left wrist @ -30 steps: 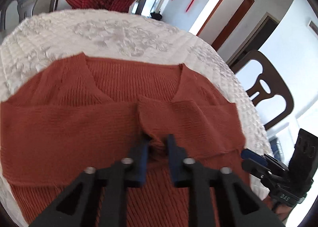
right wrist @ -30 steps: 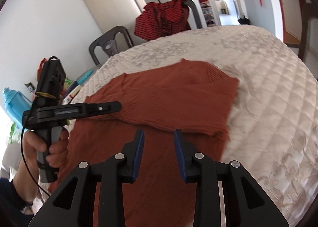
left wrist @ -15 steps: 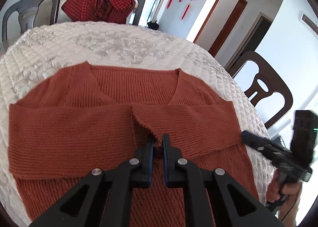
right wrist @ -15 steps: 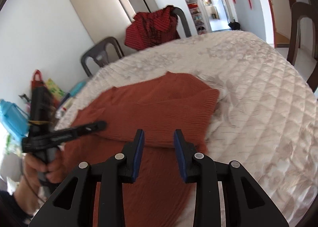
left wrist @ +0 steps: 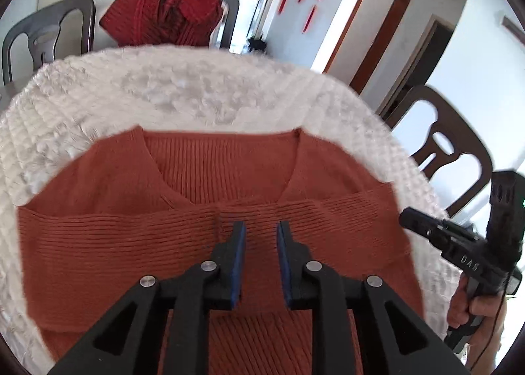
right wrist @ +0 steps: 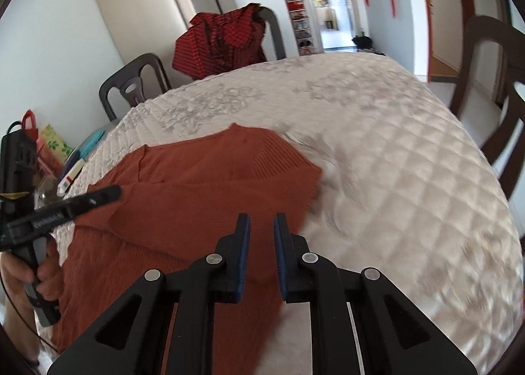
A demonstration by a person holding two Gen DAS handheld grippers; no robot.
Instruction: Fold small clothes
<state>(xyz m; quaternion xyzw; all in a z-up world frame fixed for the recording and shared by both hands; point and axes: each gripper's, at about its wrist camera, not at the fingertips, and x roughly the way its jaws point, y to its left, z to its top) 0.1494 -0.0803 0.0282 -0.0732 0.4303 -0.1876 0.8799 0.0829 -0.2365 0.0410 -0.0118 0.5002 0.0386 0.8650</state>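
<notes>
Two grippers are hovering over a rust-coloured knitted sweater [left wrist: 210,250] that is lying flat on the desk, on a white quilted cover [right wrist: 393,184]. Both sleeves are lying folded across the chest in a horizontal band, meeting near the middle below the V-neck, and the ribbed lower body is showing beneath them at the near edge. From the left wrist camera, the left gripper [left wrist: 259,237] is hanging just above the spot where the sleeve ends meet; its blue-padded fingers [left wrist: 238,253] are standing apart with only knit showing in the gap — nothing is being grasped. The right gripper [right wrist: 262,230] is likewise spread and empty, its fingers [right wrist: 283,243] sitting over the sweater's right-hand edge, where the fabric is giving way to bare quilting. Each camera is catching the other tool: the right gripper is appearing at the right margin of the left view, off the sweater's side, held in a hand [left wrist: 472,312], while the left one is reaching in from the left of the right view, its tip over the folded sleeve. A red checked garment [left wrist: 164,13] is draped over a dark chair [left wrist: 49,36] at the far side of the desk — a brown wooden chair [left wrist: 449,151] is standing to the right.
</notes>
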